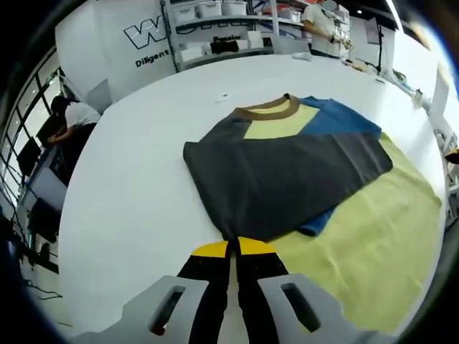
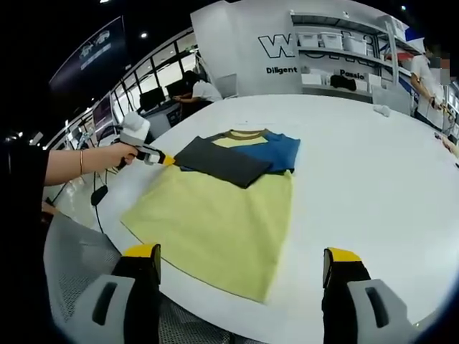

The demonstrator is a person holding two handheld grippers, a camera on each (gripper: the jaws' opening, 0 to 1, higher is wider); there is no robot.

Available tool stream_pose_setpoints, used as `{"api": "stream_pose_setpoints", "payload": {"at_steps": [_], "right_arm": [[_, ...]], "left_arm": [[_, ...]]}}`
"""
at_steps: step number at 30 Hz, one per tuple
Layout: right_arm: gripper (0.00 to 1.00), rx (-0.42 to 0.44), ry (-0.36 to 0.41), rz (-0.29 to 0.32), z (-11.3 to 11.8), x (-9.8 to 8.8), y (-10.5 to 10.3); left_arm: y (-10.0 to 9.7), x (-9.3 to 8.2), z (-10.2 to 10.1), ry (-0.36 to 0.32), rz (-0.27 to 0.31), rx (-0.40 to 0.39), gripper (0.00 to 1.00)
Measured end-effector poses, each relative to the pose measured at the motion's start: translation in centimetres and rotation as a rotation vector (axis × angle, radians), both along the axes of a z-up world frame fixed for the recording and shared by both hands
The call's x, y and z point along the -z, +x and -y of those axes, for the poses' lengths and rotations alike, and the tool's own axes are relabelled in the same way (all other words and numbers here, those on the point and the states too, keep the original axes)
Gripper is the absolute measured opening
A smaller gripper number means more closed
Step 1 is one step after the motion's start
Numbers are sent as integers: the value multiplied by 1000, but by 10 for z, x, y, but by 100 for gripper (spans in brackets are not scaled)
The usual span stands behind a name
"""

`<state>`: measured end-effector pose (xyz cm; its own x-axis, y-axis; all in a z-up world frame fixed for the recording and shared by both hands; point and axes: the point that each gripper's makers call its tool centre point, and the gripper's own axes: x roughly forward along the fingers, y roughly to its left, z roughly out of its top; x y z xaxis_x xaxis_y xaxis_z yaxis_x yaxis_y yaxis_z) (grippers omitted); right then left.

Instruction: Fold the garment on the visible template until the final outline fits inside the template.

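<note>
The right gripper (image 2: 240, 269) hangs wide apart at the near edge of the round white table (image 2: 358, 172). On that table lies the yellow, grey and blue garment (image 2: 215, 208); the left gripper (image 1: 234, 249) pinches its dark grey folded corner. Beyond the table stand white shelves with bins (image 2: 344, 50) and people at desks.

A yellow-green short-sleeved T-shirt (image 2: 215, 222) with blue shoulders and a brown collar lies flat on the white round table (image 2: 373, 172), hem near the table's edge. Its dark grey sleeve panel (image 1: 287, 172) is folded across the chest.
</note>
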<state>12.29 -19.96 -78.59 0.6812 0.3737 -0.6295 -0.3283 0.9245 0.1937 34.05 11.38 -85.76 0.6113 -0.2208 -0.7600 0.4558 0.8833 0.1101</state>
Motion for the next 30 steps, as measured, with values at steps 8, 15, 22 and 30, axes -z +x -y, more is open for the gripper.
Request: {"api": "stream_pose_setpoints", "payload": {"at_steps": [8, 15, 22, 30], "right_arm": [[93, -23, -3, -31, -8, 3, -2], [95, -15, -1, -29, -10, 2, 2], [99, -3, 12, -23, -11, 0, 6], [99, -1, 21, -18, -14, 0, 9]], "left_arm": [[-1, -1, -19, -36, 16, -17, 1], [1, -7, -19, -54, 61, -24, 5], [1, -26, -17, -103, 109, -21, 34], [-6, -37, -14, -123, 130, -7, 72]]}}
